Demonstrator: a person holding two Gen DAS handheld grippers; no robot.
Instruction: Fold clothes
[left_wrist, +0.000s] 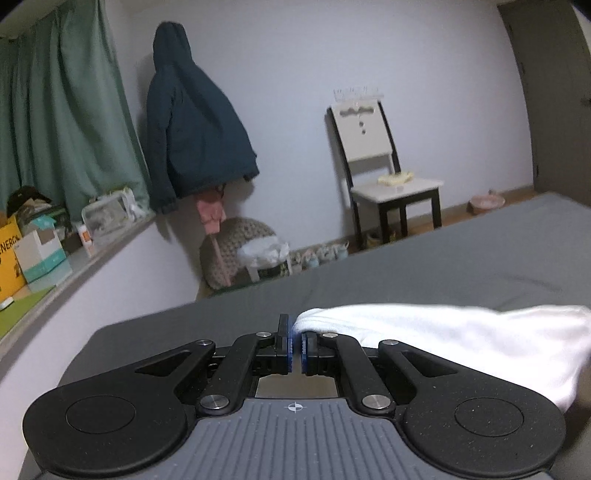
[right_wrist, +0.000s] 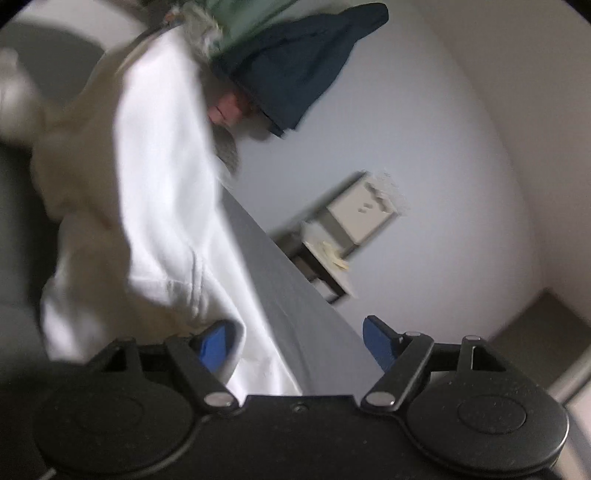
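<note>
1. Left gripper (left_wrist: 295, 341): its jaws are closed on an edge of the white garment (left_wrist: 461, 343), which is draped over the grey bed (left_wrist: 461, 258).
2. Right gripper (right_wrist: 295, 345): its jaws are spread wide; nothing is pinched, though the garment (right_wrist: 159, 177) is brushed by one pad.
3. "ENERG" is read on a yellow box (left_wrist: 9, 254) on the ledge.

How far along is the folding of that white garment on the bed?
Early. No finished fold shows: the white garment hangs bunched over the grey bed. In hand: the left gripper is shut on a pinch of its edge; the right gripper is open, cloth beside one finger. Spreading and folding remain.
</note>
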